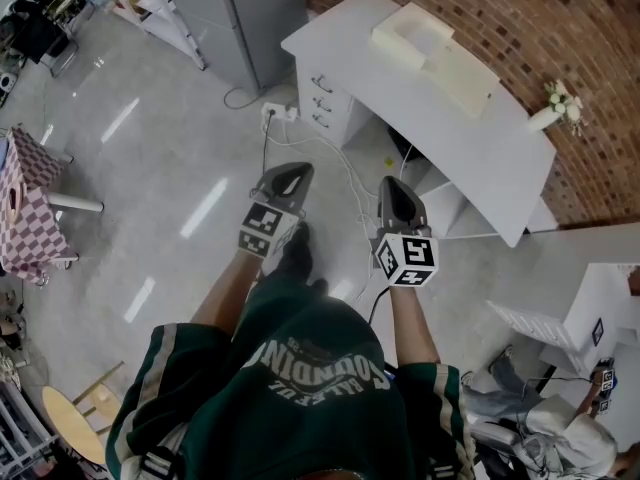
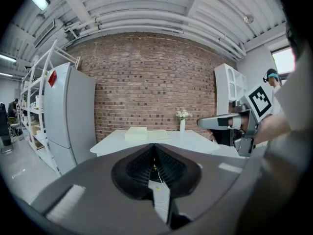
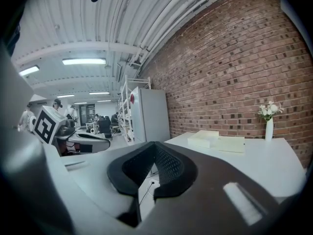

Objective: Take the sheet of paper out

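while both tongs are pressed shut on nothing, the cream box lies well ahead on the desk

as the person in the dark green printed shirt (image 1: pixel 310 378) stands on the pale grey floor (image 1: pixel 170 168), the left gripper (image 1: pixel 300 171) and the right gripper (image 1: pixel 395 183) are held side by side, near each other but apart. both point toward the white curved-top desk (image 1: pixel 480 148) set against the red brick wall (image 1: pixel 500 8). each gripper's own view shows its dark jaws closed tip to tip with nothing caught between them. only floor and a thin cable show through the gap lower down.

on the desk top, toward the wall, lies a pale cream shallow box (image 1: pixel 412 30) with a flat cream slab (image 1: pixel 462 76) touching its side. a single sheet of paper cannot be told apart from these at this range, so i cannot tell whether it lies in the box or is the slab. both grippers are well apart from them.

a slim white vase of pale flowers (image 1: pixel 553 110) stands upright at the desk's far end, near the wall. a white socket strip (image 1: pixel 277 113) with trailing cables lies on the floor just beside the desk's drawers (image 1: pixel 322 98). a tall grey cabinet (image 1: pixel 255 18) stands left of the desk.
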`<state>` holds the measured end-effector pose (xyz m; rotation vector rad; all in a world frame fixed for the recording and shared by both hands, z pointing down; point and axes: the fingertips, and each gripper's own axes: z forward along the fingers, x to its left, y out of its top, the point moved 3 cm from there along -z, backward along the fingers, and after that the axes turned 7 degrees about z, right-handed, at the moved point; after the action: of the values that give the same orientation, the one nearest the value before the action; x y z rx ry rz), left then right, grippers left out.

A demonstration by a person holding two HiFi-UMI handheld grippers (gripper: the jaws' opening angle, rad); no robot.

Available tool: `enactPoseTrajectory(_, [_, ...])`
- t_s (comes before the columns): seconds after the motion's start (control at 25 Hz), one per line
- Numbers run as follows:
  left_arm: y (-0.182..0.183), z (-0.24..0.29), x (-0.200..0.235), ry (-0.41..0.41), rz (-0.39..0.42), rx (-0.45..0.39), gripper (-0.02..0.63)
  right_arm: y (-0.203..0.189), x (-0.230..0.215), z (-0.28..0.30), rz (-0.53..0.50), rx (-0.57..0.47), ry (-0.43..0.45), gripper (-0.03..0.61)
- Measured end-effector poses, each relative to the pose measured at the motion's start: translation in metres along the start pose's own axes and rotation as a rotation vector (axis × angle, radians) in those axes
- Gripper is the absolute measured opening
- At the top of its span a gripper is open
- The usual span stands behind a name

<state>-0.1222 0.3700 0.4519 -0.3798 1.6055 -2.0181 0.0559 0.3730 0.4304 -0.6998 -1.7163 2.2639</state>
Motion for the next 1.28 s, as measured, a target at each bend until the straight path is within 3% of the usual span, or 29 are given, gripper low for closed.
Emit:
enactPoseTrajectory(0.6, [0.010, 0.093, 0.087, -0.077, -0.004, 0.000, 0.011, 0.036, -0.030, 0.108, 0.003, 0.012, -0.073, 0.000])
enactPoseTrajectory(1.28, [0.009, 0.135, 0.146, -0.175, -0.003, -0.004, 0.011, 0.046, -0.034, 0.165, 0.018, 0.003, -0.172, 0.000])
